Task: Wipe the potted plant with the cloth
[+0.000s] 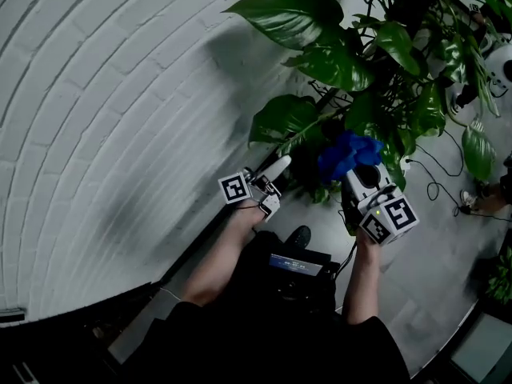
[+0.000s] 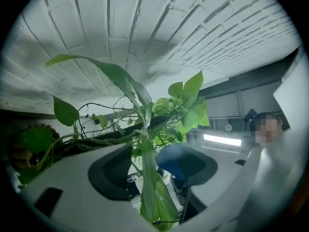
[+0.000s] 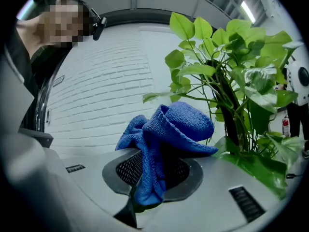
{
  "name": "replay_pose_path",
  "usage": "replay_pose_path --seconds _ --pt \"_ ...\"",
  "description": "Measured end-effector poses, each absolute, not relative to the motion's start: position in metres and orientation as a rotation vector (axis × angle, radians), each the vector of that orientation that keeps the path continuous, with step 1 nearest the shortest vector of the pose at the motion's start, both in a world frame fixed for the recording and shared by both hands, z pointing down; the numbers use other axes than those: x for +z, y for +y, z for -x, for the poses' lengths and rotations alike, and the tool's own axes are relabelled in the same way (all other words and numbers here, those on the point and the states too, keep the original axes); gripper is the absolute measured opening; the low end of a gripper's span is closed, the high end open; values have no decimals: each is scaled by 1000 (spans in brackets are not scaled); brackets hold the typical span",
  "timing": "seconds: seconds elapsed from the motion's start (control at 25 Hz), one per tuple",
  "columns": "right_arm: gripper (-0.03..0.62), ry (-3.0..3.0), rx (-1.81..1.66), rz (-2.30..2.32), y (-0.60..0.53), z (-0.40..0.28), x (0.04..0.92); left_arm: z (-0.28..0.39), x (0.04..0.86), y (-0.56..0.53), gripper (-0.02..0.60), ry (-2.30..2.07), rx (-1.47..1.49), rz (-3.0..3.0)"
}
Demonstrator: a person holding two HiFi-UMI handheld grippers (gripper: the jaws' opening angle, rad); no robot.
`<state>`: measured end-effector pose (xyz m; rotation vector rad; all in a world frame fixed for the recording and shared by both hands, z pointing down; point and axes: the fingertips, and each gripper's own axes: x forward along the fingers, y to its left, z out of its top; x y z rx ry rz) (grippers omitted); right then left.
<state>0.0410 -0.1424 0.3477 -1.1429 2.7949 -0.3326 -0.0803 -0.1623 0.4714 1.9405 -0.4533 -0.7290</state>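
The potted plant (image 1: 384, 78) with broad green leaves fills the upper right of the head view. My left gripper (image 1: 280, 165) reaches toward its lower leaves. In the left gripper view, the jaws of the left gripper (image 2: 145, 162) stand apart around a long hanging leaf (image 2: 147, 190), and the pads do not press on it. My right gripper (image 1: 358, 170) is shut on a bunched blue cloth (image 1: 349, 152), held close to the foliage. In the right gripper view the cloth (image 3: 178, 124) bulges above the right gripper (image 3: 152, 170), with the plant's stems (image 3: 231, 81) just to its right.
A white brick wall (image 1: 120, 118) runs along the left. Black cables (image 1: 436, 186) lie on the grey floor to the right of the plant. A white and black object (image 1: 500, 66) stands at the right edge. A dark device (image 1: 296, 264) hangs at the person's waist.
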Motion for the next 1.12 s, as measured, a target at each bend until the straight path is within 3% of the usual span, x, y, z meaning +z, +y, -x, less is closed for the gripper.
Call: replay_pose_path --seconds 0.12,0.48,1.12 --pt "107 2813 -361 1140 -171 -32 353 76 465 -162 253 -391 -746 -1954" --pt "107 2968 -284 1331 -243 22 395 79 450 -165 130 -189 -756 -1963" --pt "107 3049 -631 1439 -193 29 482 93 452 -172 110 -21 -804 -1839"
